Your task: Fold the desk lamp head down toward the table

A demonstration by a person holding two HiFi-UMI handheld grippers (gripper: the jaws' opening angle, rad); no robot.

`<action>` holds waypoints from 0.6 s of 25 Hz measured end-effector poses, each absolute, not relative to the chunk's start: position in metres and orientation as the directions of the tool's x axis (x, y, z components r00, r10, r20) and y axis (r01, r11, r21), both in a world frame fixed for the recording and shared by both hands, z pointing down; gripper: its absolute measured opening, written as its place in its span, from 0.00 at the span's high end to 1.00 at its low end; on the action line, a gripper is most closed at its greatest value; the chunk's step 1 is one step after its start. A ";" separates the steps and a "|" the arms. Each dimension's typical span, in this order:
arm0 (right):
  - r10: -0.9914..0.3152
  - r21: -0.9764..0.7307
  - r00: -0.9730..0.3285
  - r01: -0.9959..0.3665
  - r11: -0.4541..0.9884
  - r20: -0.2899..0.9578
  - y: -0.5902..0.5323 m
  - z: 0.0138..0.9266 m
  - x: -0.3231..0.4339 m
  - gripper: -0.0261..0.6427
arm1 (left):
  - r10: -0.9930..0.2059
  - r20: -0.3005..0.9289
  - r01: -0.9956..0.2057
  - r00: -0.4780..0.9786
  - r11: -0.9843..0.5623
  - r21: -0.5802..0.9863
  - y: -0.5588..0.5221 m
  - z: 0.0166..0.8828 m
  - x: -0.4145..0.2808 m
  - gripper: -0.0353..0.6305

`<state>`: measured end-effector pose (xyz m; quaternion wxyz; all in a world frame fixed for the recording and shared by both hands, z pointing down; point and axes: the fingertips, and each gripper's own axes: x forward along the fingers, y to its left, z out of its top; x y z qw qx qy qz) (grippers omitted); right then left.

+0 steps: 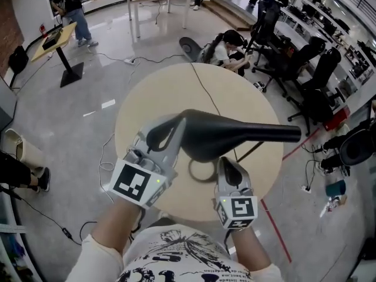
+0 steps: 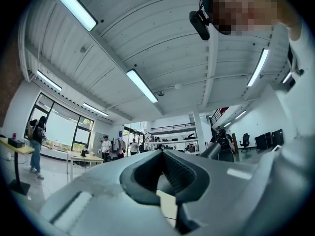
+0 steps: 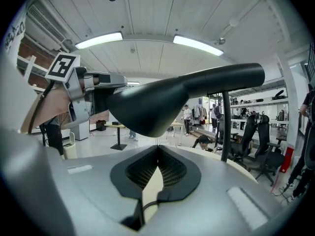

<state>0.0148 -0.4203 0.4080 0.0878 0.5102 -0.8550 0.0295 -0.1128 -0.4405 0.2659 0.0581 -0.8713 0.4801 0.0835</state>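
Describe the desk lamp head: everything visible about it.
The lamp head is a matte black, plastic-looking shell with a broad rounded end that tapers into a long round neck. It lies roughly level above the round table, carried on a thin dark stem. The left gripper, jaws together on nothing, sits at its wide end; I cannot tell whether they touch. The right gripper, also shut, is below it, apart.
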 end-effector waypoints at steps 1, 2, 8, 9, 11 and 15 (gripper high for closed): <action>-0.869 0.039 -0.460 -0.880 0.474 0.183 -0.419 0.411 0.016 0.95 | -0.829 -0.192 -0.845 0.526 -0.534 -0.011 -0.440 0.273 -0.112 0.94; -0.871 0.038 -0.455 -0.882 0.469 0.187 -0.418 0.414 0.018 0.95 | -0.830 -0.182 -0.844 0.527 -0.536 -0.001 -0.440 0.280 -0.111 0.94; -0.879 0.018 -0.425 -0.898 0.439 0.217 -0.412 0.425 0.031 0.95 | -0.836 -0.132 -0.837 0.533 -0.544 0.064 -0.444 0.310 -0.106 0.94; -0.879 0.016 -0.422 -0.900 0.436 0.221 -0.411 0.426 0.033 0.95 | -0.836 -0.124 -0.836 0.535 -0.545 0.071 -0.445 0.313 -0.105 0.94; -0.881 0.012 -0.413 -0.904 0.427 0.229 -0.410 0.429 0.036 0.95 | -0.835 -0.104 -0.832 0.540 -0.549 0.081 -0.447 0.319 -0.105 0.94; -0.885 0.002 -0.395 -0.913 0.408 0.249 -0.407 0.432 0.043 0.95 | -0.832 -0.068 -0.826 0.551 -0.555 0.098 -0.450 0.331 -0.102 0.94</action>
